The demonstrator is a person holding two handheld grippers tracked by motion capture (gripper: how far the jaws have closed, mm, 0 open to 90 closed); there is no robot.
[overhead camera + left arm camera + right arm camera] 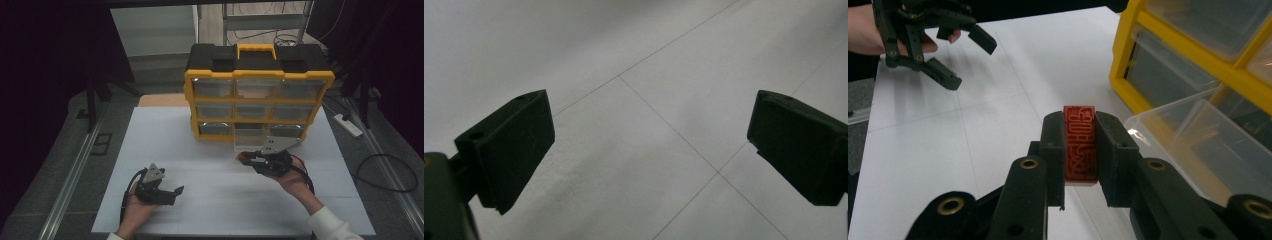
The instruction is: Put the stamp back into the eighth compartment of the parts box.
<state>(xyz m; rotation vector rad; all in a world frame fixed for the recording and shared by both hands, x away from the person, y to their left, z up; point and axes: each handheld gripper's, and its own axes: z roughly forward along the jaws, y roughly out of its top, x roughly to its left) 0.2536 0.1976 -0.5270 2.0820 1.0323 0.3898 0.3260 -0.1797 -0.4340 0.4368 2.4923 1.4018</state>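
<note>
A yellow and black organizer case with clear drawers stands upright at the back of the white table. Its bottom middle drawer is pulled out; in the right gripper view this clear drawer lies just right of my jaws. My right gripper hovers in front of that drawer, and the right gripper is shut on a small red carved block. My left gripper rests low at the front left, and the left gripper is open with only bare table between its fingers.
The table's white sheets show thin seams. A wooden board lies behind the table's left part. Metal rails run along both sides, with a power strip and cables on the floor at the right.
</note>
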